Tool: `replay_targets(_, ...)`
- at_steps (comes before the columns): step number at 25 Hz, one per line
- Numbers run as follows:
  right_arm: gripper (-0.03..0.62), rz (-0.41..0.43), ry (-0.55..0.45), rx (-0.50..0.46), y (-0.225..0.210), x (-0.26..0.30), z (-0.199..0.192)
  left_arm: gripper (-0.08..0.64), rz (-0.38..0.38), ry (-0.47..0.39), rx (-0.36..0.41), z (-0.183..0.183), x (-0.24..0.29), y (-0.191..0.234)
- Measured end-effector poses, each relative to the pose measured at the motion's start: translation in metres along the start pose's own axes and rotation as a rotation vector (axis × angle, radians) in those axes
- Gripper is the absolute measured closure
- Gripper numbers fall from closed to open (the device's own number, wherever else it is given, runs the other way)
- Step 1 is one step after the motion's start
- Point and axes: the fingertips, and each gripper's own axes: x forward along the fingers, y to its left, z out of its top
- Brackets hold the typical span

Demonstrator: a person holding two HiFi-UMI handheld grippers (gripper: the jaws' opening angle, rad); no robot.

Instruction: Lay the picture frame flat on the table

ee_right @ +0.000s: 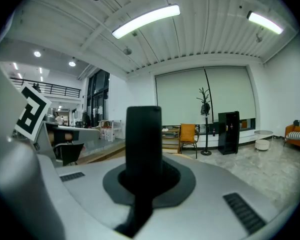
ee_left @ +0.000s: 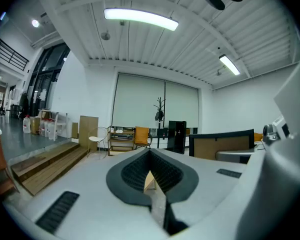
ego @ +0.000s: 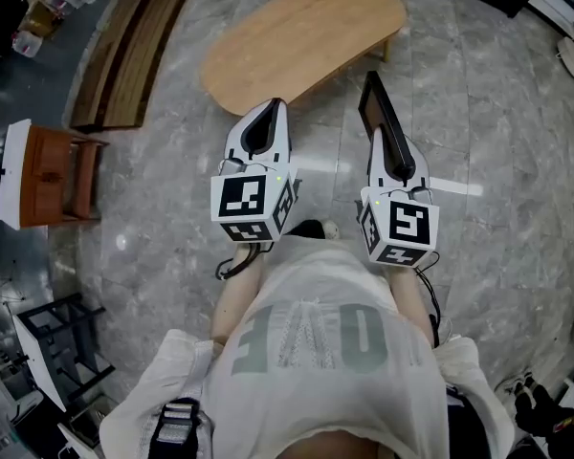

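The picture frame (ego: pixel 380 113) is black and stands on edge, clamped in my right gripper (ego: pixel 388 149), which is shut on it. In the right gripper view its dark edge (ee_right: pixel 144 144) rises upright from between the jaws. The left gripper view shows its brown back (ee_left: pixel 222 145) off to the right. My left gripper (ego: pixel 268 115) is shut with nothing in it and is held level beside the right one. The oval wooden table (ego: pixel 297 36) lies ahead of both grippers, and its top is bare. Both grippers hang above the floor, short of the table's near edge.
Long wooden boards (ego: pixel 134 46) lie on the floor at the upper left. A brown cabinet (ego: pixel 53 175) stands at the left and a black rack (ego: pixel 62 338) at the lower left. The floor (ego: pixel 497 142) is grey marble tile.
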Motion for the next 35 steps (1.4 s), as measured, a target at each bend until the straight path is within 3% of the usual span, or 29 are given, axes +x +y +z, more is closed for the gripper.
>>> replay_targets(11, 0.577, 0.021, -0.020, -0.006, -0.024, 0.008, 0.002, 0.551, 0.022, -0.025, 0.004, 0.002, 0.017, -0.011)
replay_targets(21, 0.577, -0.033, -0.046, -0.045, -0.052, 0.044, 0.011, 0.551, 0.021, -0.052, -0.036, 0.001, 0.061, 0.007)
replay_targets(35, 0.577, -0.069, 0.013, -0.045, -0.074, 0.190, 0.025, 0.551, -0.032, -0.025, -0.024, 0.017, 0.208, 0.063)
